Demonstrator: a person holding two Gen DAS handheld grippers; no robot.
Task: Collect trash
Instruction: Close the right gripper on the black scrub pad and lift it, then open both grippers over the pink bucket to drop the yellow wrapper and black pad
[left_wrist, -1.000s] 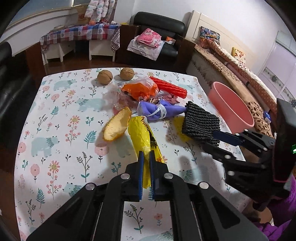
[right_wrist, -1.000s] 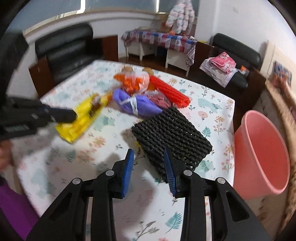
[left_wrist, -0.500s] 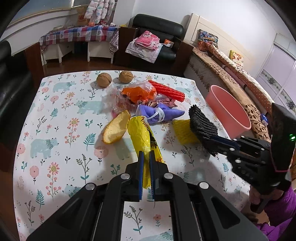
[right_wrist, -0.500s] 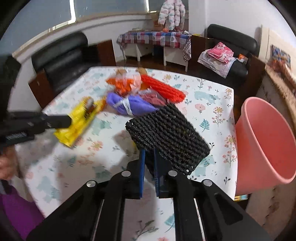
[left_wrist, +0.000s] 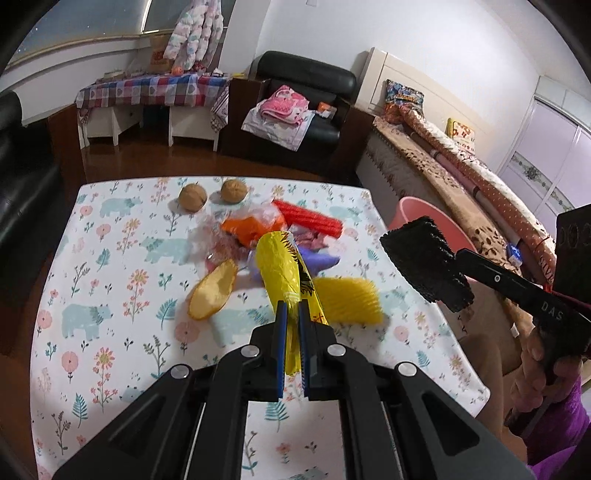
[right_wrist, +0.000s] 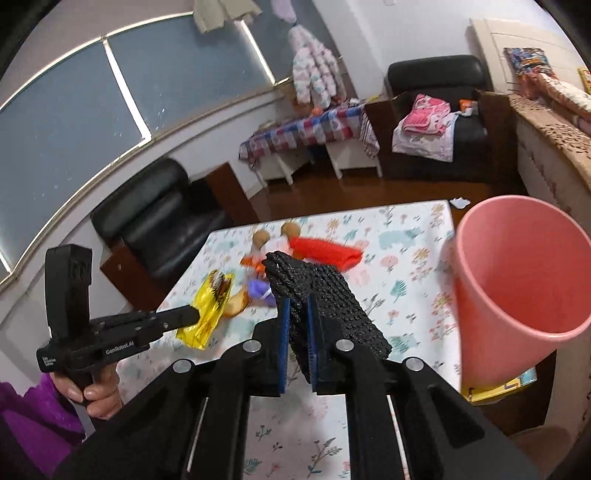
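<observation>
Right wrist view | right gripper (right_wrist: 297, 334) clamps black mesh pad (right_wrist: 325, 306) | left gripper (left_wrist: 291, 332) clamps yellow wrapper (left_wrist: 282, 266) | carry pad over pink bucket (right_wrist: 517, 269) rim before releasing

So the table (left_wrist: 110, 332) has a heap of trash around its middle. Two walnuts (left_wrist: 212, 194) sit side by side at the far edge, and the foam net sleeve (left_wrist: 310, 219) lies just right of them. Nearer than that there's a crumpled plastic bag (left_wrist: 255, 225), with a fruit peel (left_wrist: 214, 291) in front of it to the left and a flat foam net (left_wrist: 347, 299) to the right. The bucket (right_wrist: 517, 273) stands off the table's right side. The snack wrapper (left_wrist: 284, 266) is lifted over the heap in the left gripper (left_wrist: 291, 332). The mesh pad (right_wrist: 325, 295) is up off the table in the right gripper (right_wrist: 297, 343), between heap and bucket.
</observation>
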